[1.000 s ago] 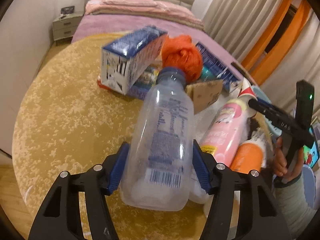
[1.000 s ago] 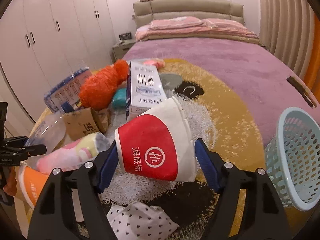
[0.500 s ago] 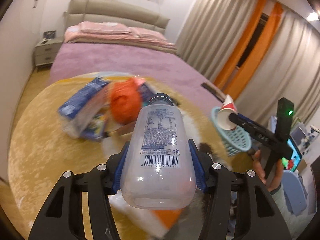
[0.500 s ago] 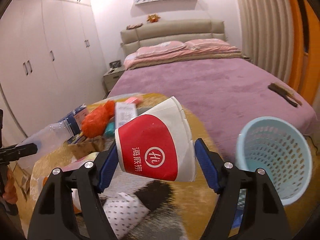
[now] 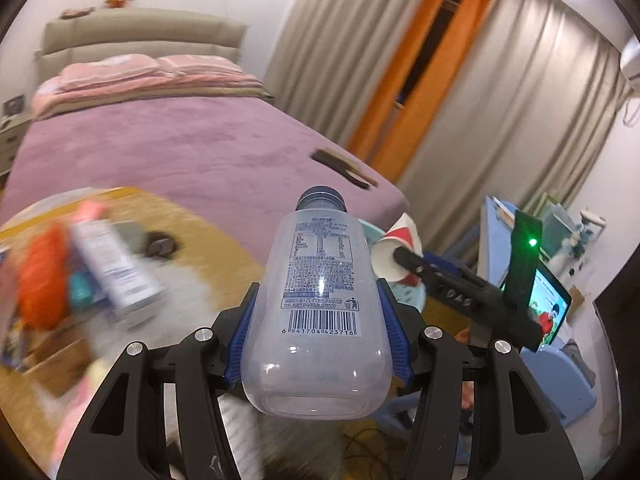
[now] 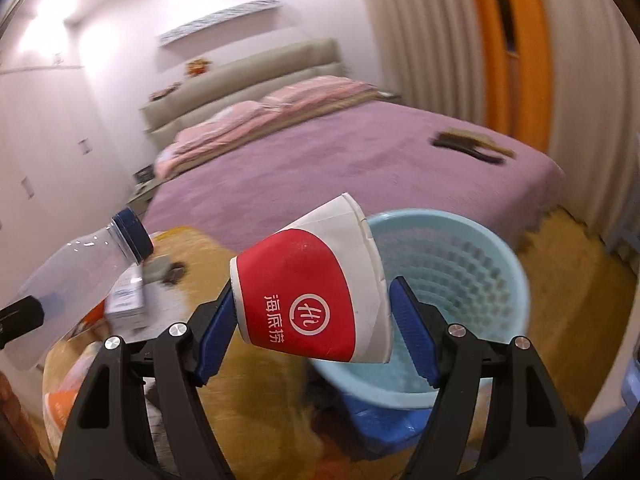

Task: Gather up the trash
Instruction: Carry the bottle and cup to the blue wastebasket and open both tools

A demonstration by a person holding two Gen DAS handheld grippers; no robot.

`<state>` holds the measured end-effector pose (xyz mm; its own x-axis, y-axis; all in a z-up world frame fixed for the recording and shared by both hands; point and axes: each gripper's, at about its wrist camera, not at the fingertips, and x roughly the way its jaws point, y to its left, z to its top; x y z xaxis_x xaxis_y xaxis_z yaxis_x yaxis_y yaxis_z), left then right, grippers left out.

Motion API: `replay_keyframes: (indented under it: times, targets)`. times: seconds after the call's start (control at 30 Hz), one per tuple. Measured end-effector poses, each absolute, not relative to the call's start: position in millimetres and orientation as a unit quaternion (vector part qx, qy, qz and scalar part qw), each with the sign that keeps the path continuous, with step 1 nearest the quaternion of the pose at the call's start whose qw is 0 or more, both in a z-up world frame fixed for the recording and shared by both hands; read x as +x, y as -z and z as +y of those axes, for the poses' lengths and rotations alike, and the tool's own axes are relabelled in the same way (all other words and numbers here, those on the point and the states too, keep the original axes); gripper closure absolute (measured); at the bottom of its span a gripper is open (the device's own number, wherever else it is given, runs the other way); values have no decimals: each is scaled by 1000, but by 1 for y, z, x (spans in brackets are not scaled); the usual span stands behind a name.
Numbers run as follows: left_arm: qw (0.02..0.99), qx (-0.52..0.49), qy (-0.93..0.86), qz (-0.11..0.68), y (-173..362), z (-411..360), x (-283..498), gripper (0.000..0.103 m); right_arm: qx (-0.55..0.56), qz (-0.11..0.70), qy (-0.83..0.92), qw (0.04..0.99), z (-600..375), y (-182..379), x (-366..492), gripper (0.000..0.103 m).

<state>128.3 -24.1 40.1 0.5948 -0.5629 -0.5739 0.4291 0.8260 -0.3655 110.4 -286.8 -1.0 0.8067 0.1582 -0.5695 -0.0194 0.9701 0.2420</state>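
Note:
My left gripper is shut on a clear plastic bottle with a dark blue cap, held off the floor with its cap pointing away. My right gripper is shut on a red and white paper cup lying on its side. Just behind the cup and a little to its right stands a light blue mesh basket, its mouth open. The cup shows to the right of the bottle in the left wrist view. The bottle shows at the left of the right wrist view.
A blurred pile of trash lies on the yellow rug at the left, with an orange fuzzy lump and a white carton. A purple bed lies beyond. A lit laptop screen and curtains are at the right.
Both grippers have swung right and risen, away from the trash pile, each still holding its item. The basket now looms large just behind the cup.

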Motion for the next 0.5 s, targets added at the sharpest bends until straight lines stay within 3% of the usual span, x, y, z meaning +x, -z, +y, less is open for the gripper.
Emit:
replay_keyframes:
  times: [0.3,0.5]
  targets:
    - [850,-101,307,416,7,-126,187,49,175,389,36,904,-368,71,144,32]
    - [834,-105,299,451,41,-157,206,49,129,398,60,906,-369,90,152,32]
